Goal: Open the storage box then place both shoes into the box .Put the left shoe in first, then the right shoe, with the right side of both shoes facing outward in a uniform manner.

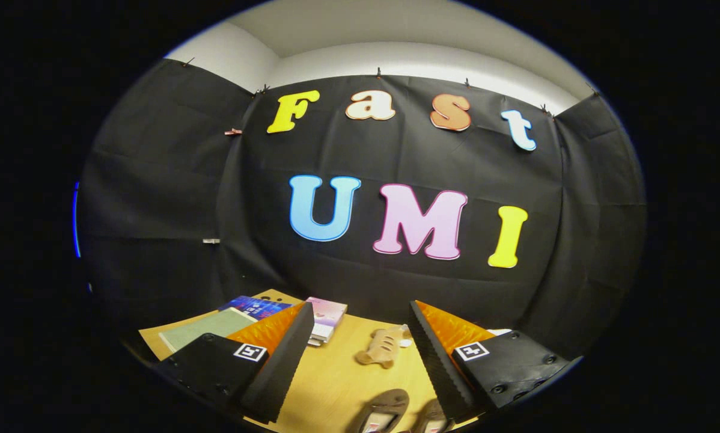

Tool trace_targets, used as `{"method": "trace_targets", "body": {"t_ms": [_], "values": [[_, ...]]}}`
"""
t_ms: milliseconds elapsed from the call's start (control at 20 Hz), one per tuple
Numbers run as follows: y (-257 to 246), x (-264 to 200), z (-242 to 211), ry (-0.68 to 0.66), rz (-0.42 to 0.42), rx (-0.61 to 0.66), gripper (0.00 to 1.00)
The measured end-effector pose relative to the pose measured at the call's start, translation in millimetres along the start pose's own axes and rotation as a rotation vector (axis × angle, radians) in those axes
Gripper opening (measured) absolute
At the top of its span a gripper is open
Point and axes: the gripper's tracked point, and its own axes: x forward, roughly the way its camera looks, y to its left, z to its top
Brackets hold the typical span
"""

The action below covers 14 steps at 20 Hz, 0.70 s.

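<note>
Your gripper (pixel 360 361) hangs above the wooden table (pixel 336 379) with its fingers spread wide and nothing between them. The two shoes (pixel 396 415) lie side by side just below and between the fingertips, close to you. They look light and soft-sided, likely to flex, so take the stiffer heel collar rather than the toe. The storage box cannot be made out with certainty. A tan toy (pixel 381 349) lies beyond the fingers; stacked books (pixel 324 322) sit beyond the left finger.
</note>
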Motion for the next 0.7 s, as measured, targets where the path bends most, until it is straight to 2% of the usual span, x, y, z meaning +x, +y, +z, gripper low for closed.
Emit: {"method": "trace_targets", "body": {"t_ms": [100, 250, 350, 550, 700], "values": [[18.1, 7.9, -6.8, 0.025, 0.076, 0.061, 0.97], [48.4, 20.7, -24.2, 0.089, 0.214, 0.219, 0.97], [66.4, 27.5, -42.9, 0.161, 0.308, 0.362, 0.99], [91.1, 33.0, -72.8, 0.319, 0.463, 0.695, 0.98], [98.2, 38.0, -110.5, 0.437, 0.54, 0.894, 0.98]]}}
